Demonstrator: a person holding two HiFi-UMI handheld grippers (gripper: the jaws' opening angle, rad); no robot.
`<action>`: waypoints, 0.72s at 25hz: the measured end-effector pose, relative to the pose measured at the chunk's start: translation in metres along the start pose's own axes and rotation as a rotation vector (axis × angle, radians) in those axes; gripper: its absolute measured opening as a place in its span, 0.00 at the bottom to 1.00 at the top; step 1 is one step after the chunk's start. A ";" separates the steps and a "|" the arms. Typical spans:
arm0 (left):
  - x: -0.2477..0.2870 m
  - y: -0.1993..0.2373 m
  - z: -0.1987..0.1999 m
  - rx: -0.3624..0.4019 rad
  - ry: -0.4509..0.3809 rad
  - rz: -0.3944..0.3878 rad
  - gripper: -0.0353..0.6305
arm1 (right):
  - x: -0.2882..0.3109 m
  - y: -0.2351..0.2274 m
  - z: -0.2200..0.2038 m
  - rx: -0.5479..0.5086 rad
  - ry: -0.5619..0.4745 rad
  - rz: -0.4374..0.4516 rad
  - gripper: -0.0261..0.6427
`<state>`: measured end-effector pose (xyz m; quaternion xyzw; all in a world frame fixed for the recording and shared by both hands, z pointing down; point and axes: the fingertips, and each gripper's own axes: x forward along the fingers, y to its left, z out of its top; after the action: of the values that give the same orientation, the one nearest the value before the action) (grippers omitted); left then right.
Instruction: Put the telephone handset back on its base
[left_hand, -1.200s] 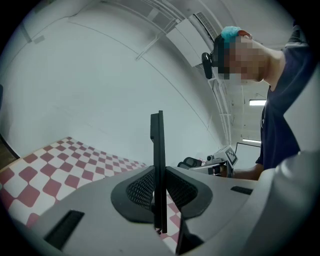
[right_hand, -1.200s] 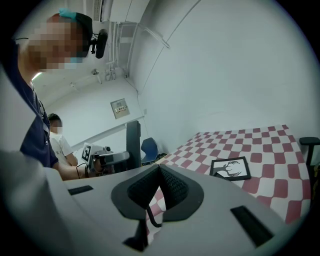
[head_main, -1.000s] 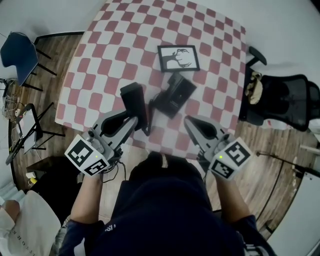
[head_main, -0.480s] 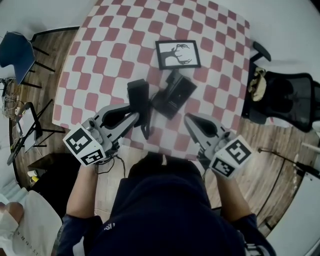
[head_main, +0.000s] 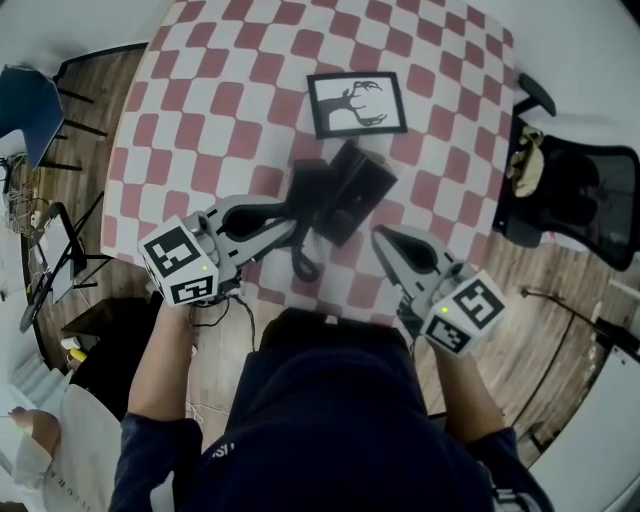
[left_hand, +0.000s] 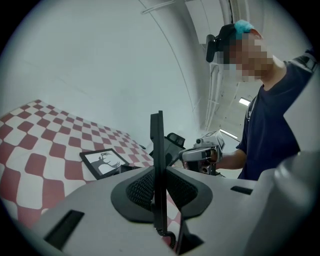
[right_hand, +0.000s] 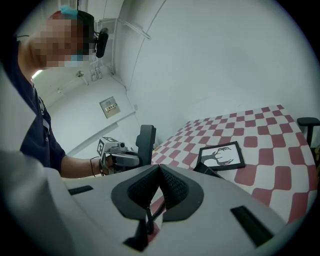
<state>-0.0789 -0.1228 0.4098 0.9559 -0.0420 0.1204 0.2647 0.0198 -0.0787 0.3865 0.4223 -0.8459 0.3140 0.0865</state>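
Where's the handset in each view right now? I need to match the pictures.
Head view: handset at centre, in the left gripper, just left of the base.
Left gripper view: centre, a thin upright black strip clamped between the jaws.
Right gripper view: left of centre, upright.
Shared landmark: the deer picture.

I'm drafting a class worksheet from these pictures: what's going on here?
A person works with two handheld grippers over a checkered table. The left gripper is clamped on the telephone handset, holding it upright by the base, not yet set down. The right gripper is shut and empty, near the base.
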 end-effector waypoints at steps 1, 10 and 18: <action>0.005 0.004 -0.002 -0.007 0.014 -0.012 0.19 | 0.002 -0.003 -0.001 0.006 0.002 -0.001 0.06; 0.042 0.032 -0.028 -0.088 0.157 -0.187 0.19 | 0.002 -0.026 -0.015 0.044 0.031 -0.023 0.06; 0.064 0.050 -0.047 -0.197 0.219 -0.324 0.19 | -0.004 -0.041 -0.030 0.073 0.055 -0.059 0.06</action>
<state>-0.0336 -0.1424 0.4896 0.9009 0.1297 0.1747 0.3756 0.0503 -0.0759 0.4272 0.4413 -0.8183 0.3533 0.1038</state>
